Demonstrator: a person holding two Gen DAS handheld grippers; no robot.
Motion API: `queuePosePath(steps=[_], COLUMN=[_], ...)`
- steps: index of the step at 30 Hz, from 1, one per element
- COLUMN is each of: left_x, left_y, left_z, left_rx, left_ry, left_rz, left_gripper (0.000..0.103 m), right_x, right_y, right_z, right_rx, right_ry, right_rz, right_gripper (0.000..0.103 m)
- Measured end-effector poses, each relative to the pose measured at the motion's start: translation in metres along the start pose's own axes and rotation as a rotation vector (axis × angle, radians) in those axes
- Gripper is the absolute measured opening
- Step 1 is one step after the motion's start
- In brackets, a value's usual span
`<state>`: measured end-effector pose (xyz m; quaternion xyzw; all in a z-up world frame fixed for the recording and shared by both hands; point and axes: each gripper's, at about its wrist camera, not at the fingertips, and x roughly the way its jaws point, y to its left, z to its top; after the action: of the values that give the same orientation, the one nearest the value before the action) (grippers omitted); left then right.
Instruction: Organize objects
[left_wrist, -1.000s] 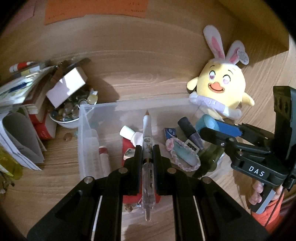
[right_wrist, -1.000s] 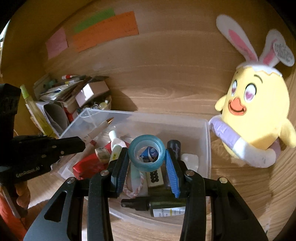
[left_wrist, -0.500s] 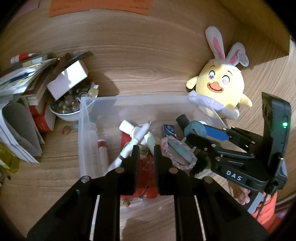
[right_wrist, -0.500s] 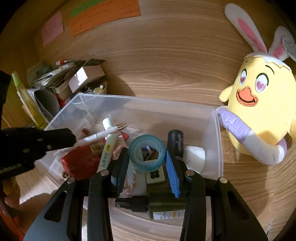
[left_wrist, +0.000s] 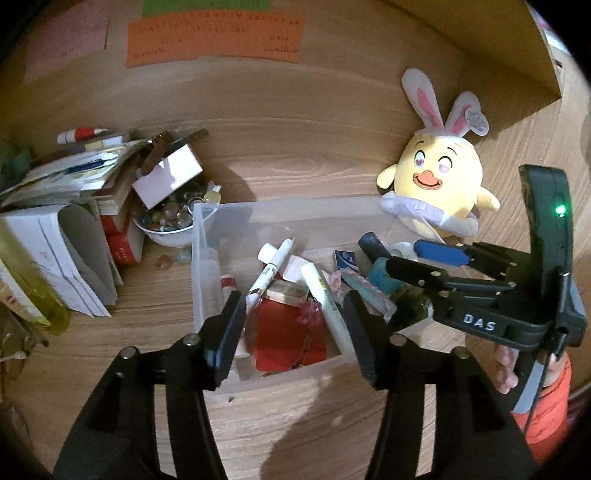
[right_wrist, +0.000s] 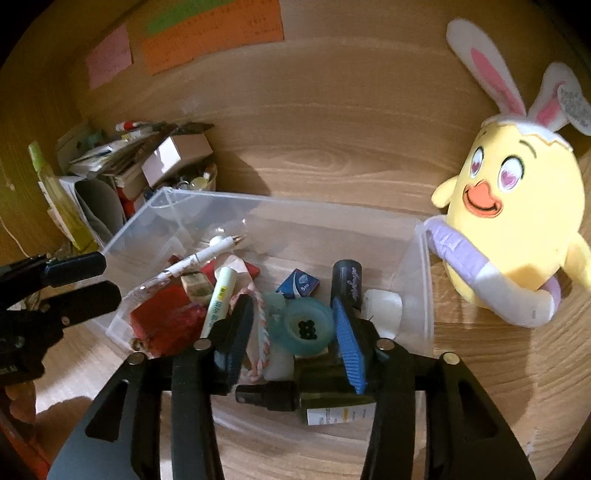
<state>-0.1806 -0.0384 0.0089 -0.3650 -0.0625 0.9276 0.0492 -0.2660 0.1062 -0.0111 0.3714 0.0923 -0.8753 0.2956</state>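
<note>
A clear plastic bin (left_wrist: 207, 221) (right_wrist: 421, 280) on the wooden desk holds several small items. A white pen (left_wrist: 271, 267) (right_wrist: 201, 258) lies slanted inside it on a red packet (left_wrist: 288, 332) (right_wrist: 166, 321). A teal tape roll (right_wrist: 308, 325) lies in the bin between my right gripper's fingers. My left gripper (left_wrist: 295, 314) is open and empty above the bin's near edge. My right gripper (right_wrist: 291, 321) is open around the tape roll; it also shows in the left wrist view (left_wrist: 417, 258), at the bin's right side.
A yellow plush chick with bunny ears (left_wrist: 443, 184) (right_wrist: 517, 221) sits right of the bin. Left of it are a bowl of glass beads (left_wrist: 166, 218), a white box (left_wrist: 166, 173), stacked books and papers (left_wrist: 62, 221) and a yellow bottle (left_wrist: 29, 295). Coloured notes (left_wrist: 214, 37) hang on the wall.
My left gripper opened and dropped the white pen into the bin, then pulled back. My right gripper opened and released the teal tape roll into the bin.
</note>
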Motion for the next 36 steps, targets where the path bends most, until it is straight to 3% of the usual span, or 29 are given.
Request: queuePosePath(steps=[5, 14, 16, 19, 22, 36], left_x=[-0.012, -0.028, -0.031, -0.037, -0.041, -0.052], left_y=[-0.004, -0.009, -0.009, -0.011, -0.013, -0.028], left_z=[-0.004, -0.014, -0.017, -0.021, -0.026, -0.046], left_rx=[0.005, -0.009, -0.018, -0.024, -0.016, 0.025], left_ry=[-0.038, -0.076, -0.088, -0.108, -0.128, -0.178], left_rz=[0.013, 0.017, 0.016, 0.025, 0.044, 0.082], left_gripper=[0.069, 0.088, 0.090, 0.093, 0.094, 0.097], right_x=[-0.022, -0.055, -0.062, -0.074, -0.086, -0.099], right_y=[0.004, 0.004, 0.004, 0.004, 0.007, 0.014], right_z=[-0.001, -0.018, -0.023, -0.030, -0.037, -0.057], right_rx=[-0.007, 0.010, 0.017, 0.023, 0.021, 0.017], right_ry=[-0.045, -0.090, -0.103, -0.131, -0.164, -0.182], right_rz=[-0.018, -0.016, -0.009, -0.008, -0.021, -0.025], right_gripper=[0.060, 0.063, 0.065, 0.078, 0.083, 0.085])
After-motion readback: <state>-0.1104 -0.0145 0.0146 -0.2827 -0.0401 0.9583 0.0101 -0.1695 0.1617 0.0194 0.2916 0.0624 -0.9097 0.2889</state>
